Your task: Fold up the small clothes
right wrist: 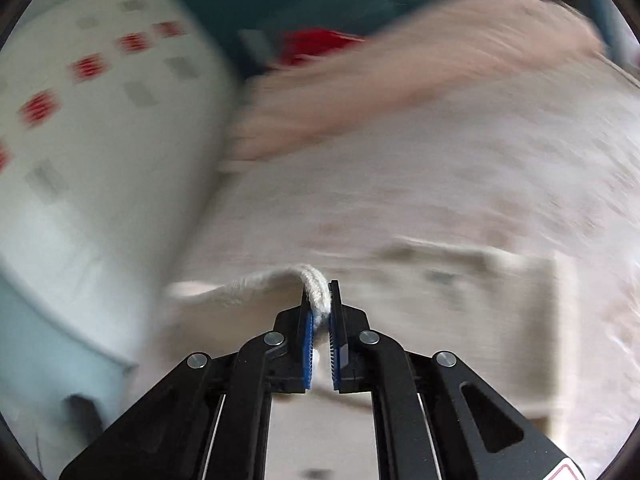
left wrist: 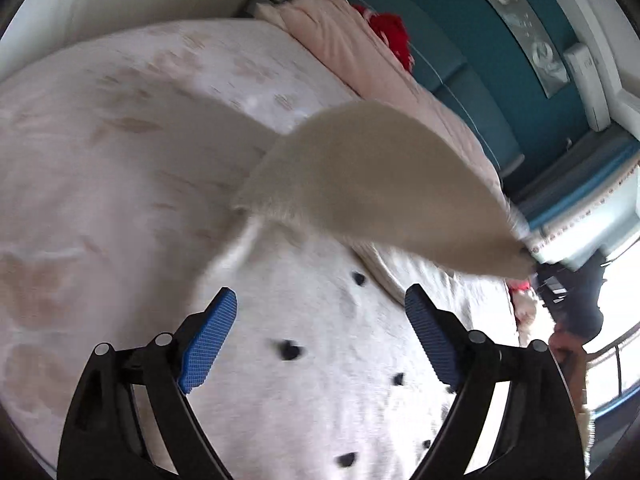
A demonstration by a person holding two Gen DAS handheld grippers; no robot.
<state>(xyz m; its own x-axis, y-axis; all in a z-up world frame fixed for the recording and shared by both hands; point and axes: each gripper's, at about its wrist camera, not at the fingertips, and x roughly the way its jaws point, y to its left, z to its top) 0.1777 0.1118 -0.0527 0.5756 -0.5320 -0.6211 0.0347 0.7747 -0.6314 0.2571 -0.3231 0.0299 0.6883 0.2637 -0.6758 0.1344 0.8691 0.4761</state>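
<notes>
Left wrist view shows the left gripper (left wrist: 320,332) nearest, its 2 blue pads (left wrist: 208,344) spread wide with nothing between them, hovering just above the white garment (left wrist: 304,392) with black dots. This garment lies flat on the bed (left wrist: 100,168), toward the near edge. Beyond it, 1 cream sleeve (left wrist: 372,184) is lifted off the bed and pulled to the right, where its cuff ends at the right gripper (left wrist: 534,266), which is small and blurred there.

In the right wrist view the right gripper (right wrist: 320,312) has its 2 pads pressed together on the ribbed cuff (right wrist: 316,292) of this sleeve.

I judge the cloth to be light, soft and limp: it sags and will not keep a shape, so it is better to pinch it at a thick hem or cuff and to hold the body down while folding. I can count 1 garment in work.

Farther, at the far edge of the bed, lie 1 pink blanket (left wrist: 340,36) and 1 red thing (left wrist: 390,30); beyond them stands the teal wall (left wrist: 500,92).
</notes>
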